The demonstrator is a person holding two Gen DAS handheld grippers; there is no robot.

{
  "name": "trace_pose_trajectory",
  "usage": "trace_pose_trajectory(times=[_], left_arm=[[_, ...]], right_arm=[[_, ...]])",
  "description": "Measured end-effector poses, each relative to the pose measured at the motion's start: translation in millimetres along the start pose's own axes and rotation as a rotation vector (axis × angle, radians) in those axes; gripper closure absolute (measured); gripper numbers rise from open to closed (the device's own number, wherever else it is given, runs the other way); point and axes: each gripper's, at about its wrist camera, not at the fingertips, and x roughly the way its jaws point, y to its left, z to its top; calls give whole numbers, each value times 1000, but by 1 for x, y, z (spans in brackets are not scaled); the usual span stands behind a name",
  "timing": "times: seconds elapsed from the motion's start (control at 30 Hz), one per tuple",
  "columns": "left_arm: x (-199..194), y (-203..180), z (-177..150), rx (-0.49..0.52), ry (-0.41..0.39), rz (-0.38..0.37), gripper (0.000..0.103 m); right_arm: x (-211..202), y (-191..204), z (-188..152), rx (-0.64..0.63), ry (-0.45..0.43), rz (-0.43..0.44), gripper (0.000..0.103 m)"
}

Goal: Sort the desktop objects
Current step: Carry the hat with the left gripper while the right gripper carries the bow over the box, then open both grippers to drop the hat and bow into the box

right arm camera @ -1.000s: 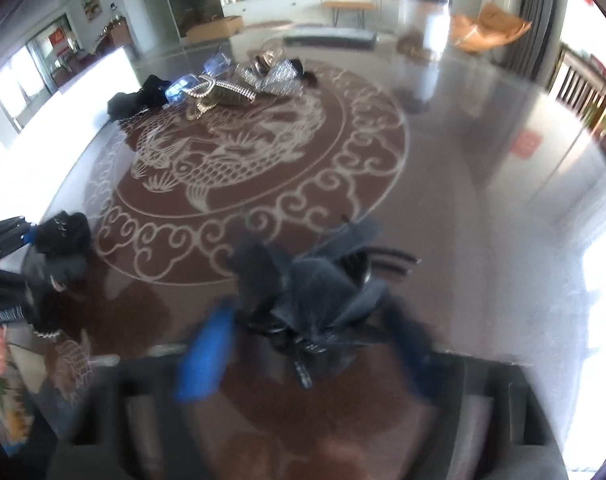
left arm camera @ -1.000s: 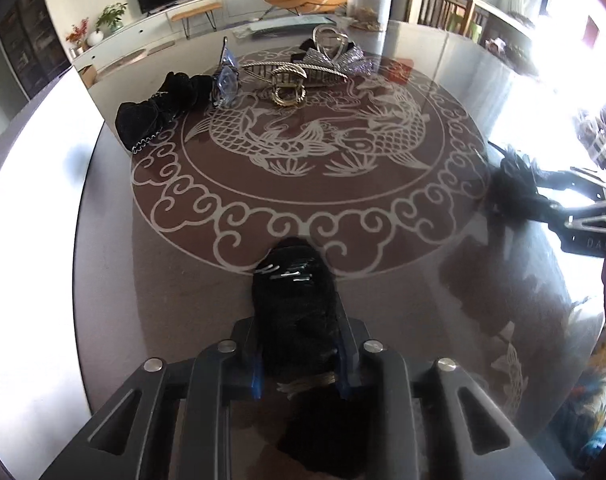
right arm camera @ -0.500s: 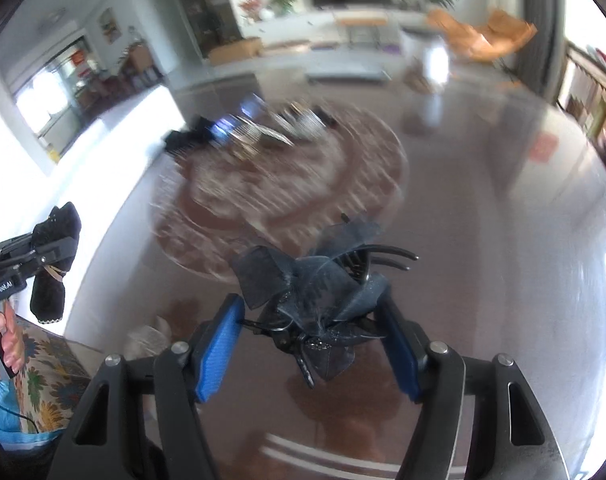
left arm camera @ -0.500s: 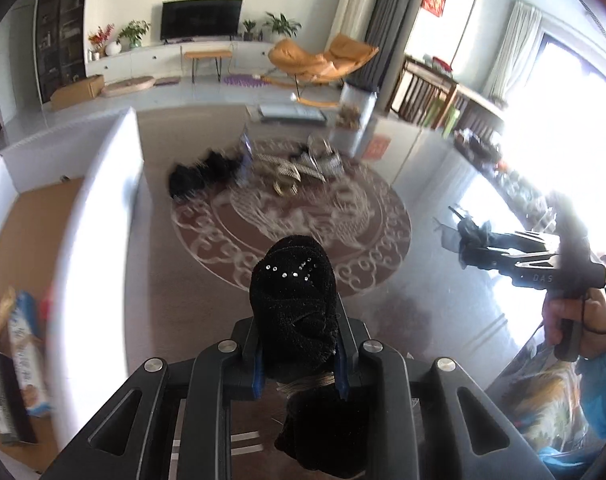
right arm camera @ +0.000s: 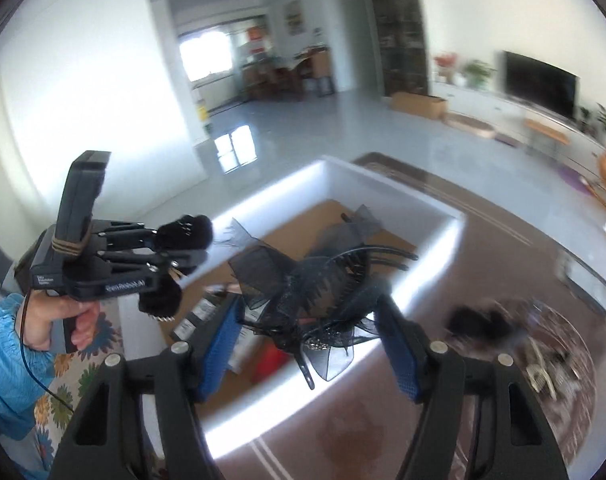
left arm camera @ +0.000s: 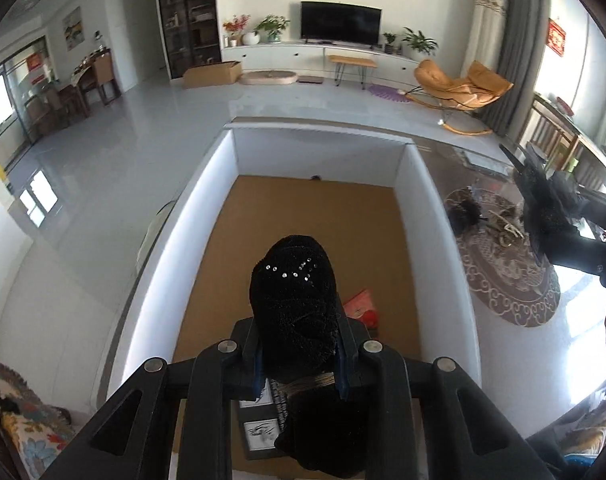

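Two grippers each held one hair piece over one white-walled box (left arm camera: 413,216) with a brown cardboard floor. The left gripper (left arm camera: 299,364) pinched a fuzzy black scrunchie (left arm camera: 293,300) dotted with rhinestones, while the right gripper (right arm camera: 307,344) clamped a spiky black mesh-bow claw clip (right arm camera: 303,280) between blue pads (right arm camera: 219,344); a small heap of remaining clips (left arm camera: 487,220) lay on the glossy patterned surface (left arm camera: 515,296)

Two wrist cameras, both tilted down over the white box

The left view looked along its own gripper (left arm camera: 299,364) steeply down into the white box (left arm camera: 423,208), close above it, facing the television wall. The right view looked from the table side across the same box (right arm camera: 435,216), toward the left gripper (right arm camera: 175,248). Both shared the box and the patterned table (left arm camera: 515,280).
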Motion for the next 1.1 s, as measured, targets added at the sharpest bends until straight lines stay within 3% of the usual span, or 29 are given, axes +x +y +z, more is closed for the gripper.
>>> trace_pose_trajectory(times=[0.23,0.3,0.33,0.4,0.5,0.6,0.67,0.83,0.97,1.1], left_arm=[[40,42,-31,-83,120,43,76],[54,46,-37,-99,167,66,61],[61,47,-40,-106,187,80,54],[68,44,-42,-106,199,96,26],[68,31,-43,-63,175,146,23],[55,13,-40,-12,123,216,23],[45,-7,-33,13,66,214,23],[-1,-73,-30,63,-44,43,21],[-29,-150,-36,163,-106,-117,2],[-15,-230,-45,270,-49,-257,0]], right_arm=[[117,35,18,-68,135,-19,35],[139,33,16,-30,189,-20,33],[147,30,16,-12,209,-14,24],[150,27,14,4,210,-20,0],[134,16,11,31,164,-8,0],[92,0,-5,49,95,-19,0],[60,-17,-26,58,48,-57,0],[-7,-82,-121,91,34,-221,0],[-39,-146,-222,171,139,-391,0],[-71,-184,-289,200,213,-516,0]])
